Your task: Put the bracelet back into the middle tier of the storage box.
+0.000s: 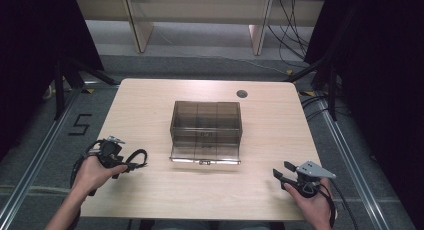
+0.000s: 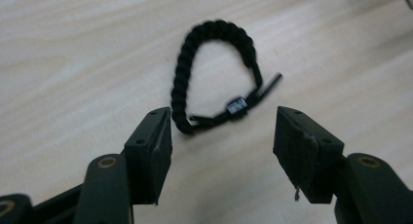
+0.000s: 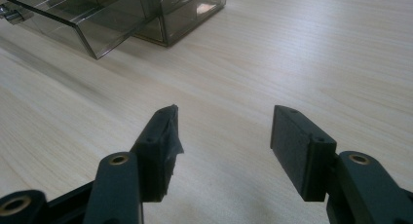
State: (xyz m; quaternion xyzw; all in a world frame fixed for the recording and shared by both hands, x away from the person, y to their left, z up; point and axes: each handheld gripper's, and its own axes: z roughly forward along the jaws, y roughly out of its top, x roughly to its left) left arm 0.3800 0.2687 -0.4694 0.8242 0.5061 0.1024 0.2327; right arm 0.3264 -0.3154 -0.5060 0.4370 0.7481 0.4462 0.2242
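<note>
A black braided bracelet [image 2: 182, 73] with a small clasp lies flat on the wooden table [image 2: 73, 48], just ahead of my left gripper [image 2: 221, 131]. Its jaws are open, and the loop's near end lies between the tips without touching the pads. In the high view the left gripper [image 1: 122, 160] is at the table's left front with the bracelet [image 1: 141, 152] right beside it. My right gripper [image 1: 283, 170] hovers open over bare wood at the right front, nothing between its jaws [image 3: 224, 131].
A smoky see-through box [image 1: 206, 115] stands mid-table, its lower drawer [image 1: 205, 152] pulled out toward me, with a metal handle. From the right gripper view the drawer [image 3: 73, 19] lies far ahead to the left. A round cable hole [image 1: 242, 94] sits at the back.
</note>
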